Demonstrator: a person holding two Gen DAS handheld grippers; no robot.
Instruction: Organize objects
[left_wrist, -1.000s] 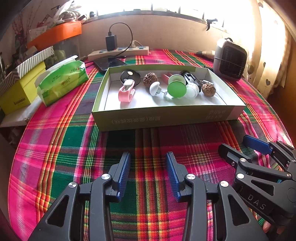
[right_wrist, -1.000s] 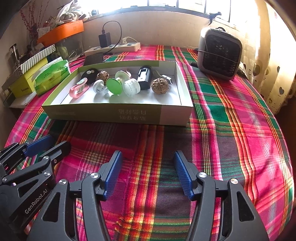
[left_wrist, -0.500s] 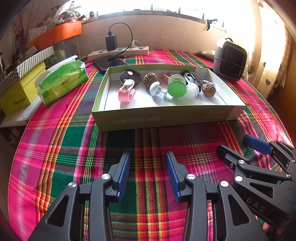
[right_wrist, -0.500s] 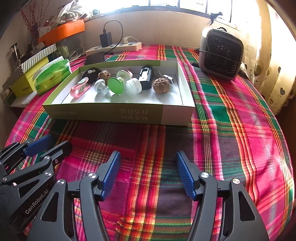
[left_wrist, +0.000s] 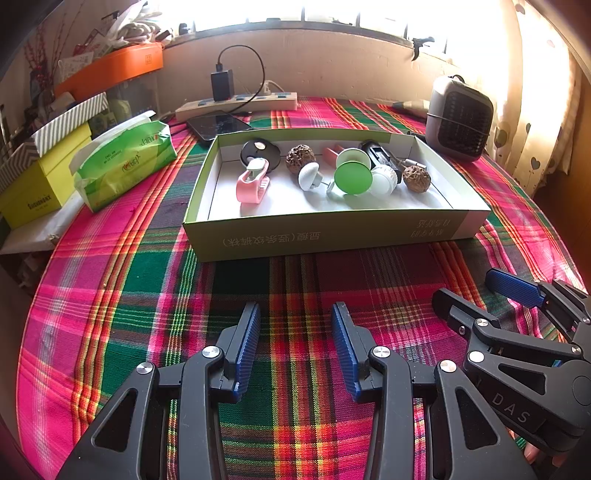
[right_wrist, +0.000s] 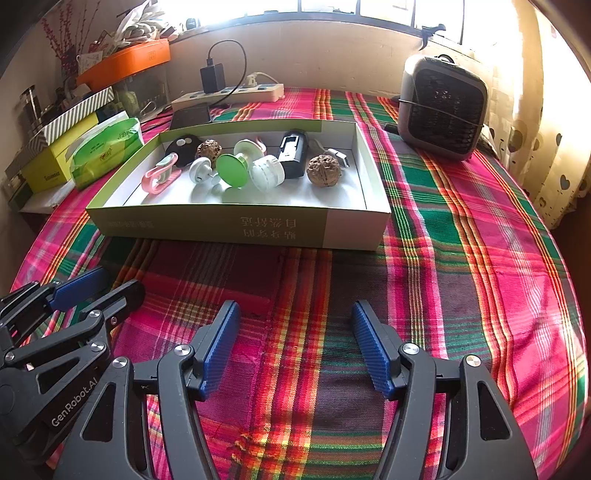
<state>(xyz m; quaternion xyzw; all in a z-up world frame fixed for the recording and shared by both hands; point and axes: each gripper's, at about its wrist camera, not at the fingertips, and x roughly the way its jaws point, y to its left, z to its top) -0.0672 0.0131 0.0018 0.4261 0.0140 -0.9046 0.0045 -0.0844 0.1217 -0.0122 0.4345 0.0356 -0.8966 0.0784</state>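
On the plaid tablecloth below a bright window, left gripper and right gripper gape empty

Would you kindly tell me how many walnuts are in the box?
2. One walnut lies at the box's right end beside the black charger; the other walnut sits toward the left, behind the white knob. None seems hidden.

Woven plaid cloth, matt cardboard box, rough wrinkled walnuts.
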